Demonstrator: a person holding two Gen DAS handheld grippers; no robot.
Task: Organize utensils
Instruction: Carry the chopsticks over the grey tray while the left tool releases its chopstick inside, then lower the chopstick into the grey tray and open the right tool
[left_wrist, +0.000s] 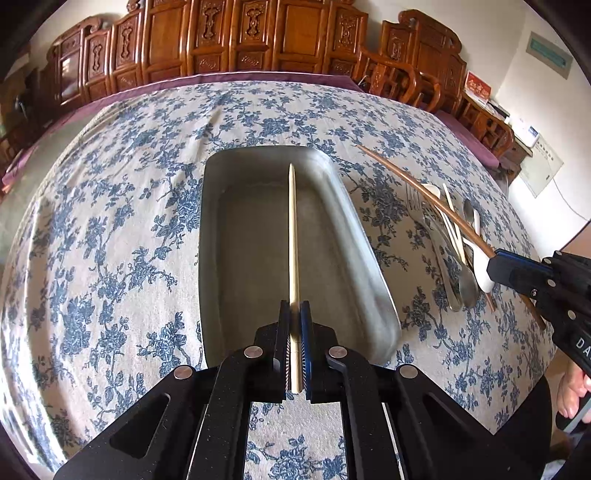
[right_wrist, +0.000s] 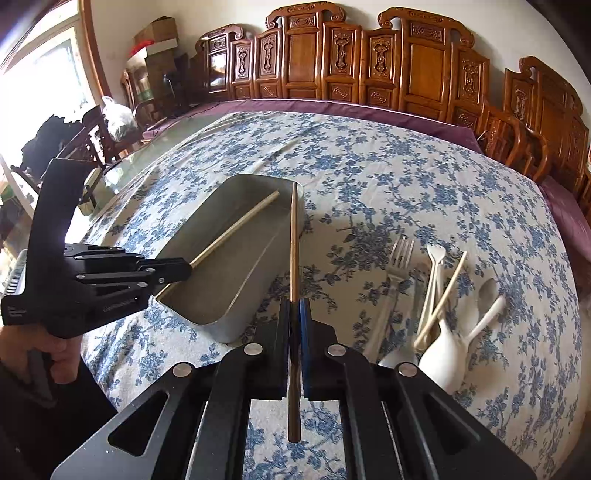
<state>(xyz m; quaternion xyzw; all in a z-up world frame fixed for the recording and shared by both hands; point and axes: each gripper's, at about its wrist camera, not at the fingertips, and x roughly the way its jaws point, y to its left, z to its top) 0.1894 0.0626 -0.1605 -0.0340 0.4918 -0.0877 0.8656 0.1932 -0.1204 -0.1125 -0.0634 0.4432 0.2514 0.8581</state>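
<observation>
Chopsticks are carried one per gripper, presumably so both reach the tray together. From the left wrist, a pale chopstick (left_wrist: 291, 236) is seen pinched between the pressed-together pads of the left gripper (left_wrist: 294, 314), pointing lengthwise over the metal tray (left_wrist: 369, 236), apparently lined up for laying inside. From the right wrist, a dark chopstick (right_wrist: 293, 243) is seen clamped in the right gripper (right_wrist: 294, 314), its tip at the tray's right rim. Remaining cutlery (right_wrist: 436, 295) is left heaped on the tablecloth (right_wrist: 369, 166) right of the tray.
</observation>
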